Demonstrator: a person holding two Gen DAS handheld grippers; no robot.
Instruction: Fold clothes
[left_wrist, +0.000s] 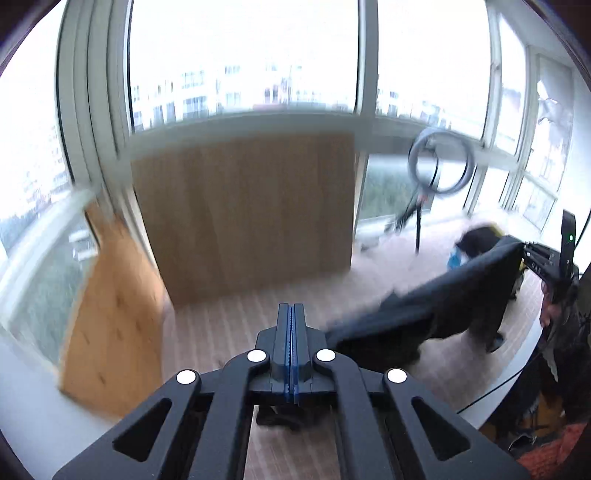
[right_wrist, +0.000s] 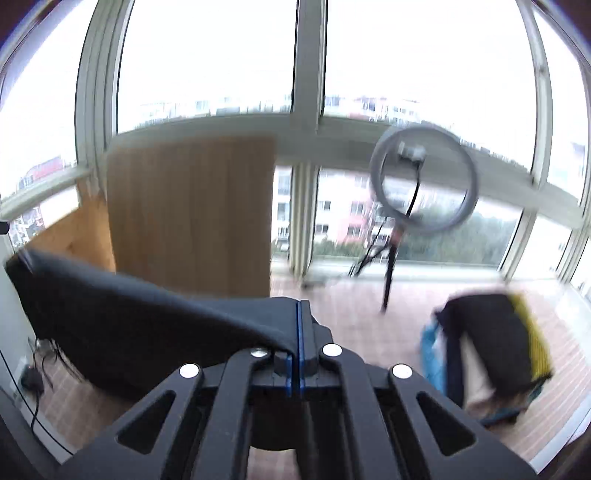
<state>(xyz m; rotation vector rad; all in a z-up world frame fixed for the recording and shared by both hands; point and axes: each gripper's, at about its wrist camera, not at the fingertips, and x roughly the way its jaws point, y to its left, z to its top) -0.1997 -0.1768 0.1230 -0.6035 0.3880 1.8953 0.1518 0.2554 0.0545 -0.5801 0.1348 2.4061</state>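
Tongs, left (left_wrist: 291, 314) and right (right_wrist: 300, 314), pinch dark garment (left_wrist: 436, 306) aloft; clothes pile (right_wrist: 491, 339), ring light (right_wrist: 424, 181) beyond.

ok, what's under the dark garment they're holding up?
Under the dark garment, held by both grippers: wood-look floor and a cable by the wall. Whatever lies directly behind the cloth is hidden.

A wooden plank floor (right_wrist: 351, 332) is lying ahead of the tongs; a pile of clothes (right_wrist: 491, 347) is sitting on it to their right, near a tripod (right_wrist: 388, 273).
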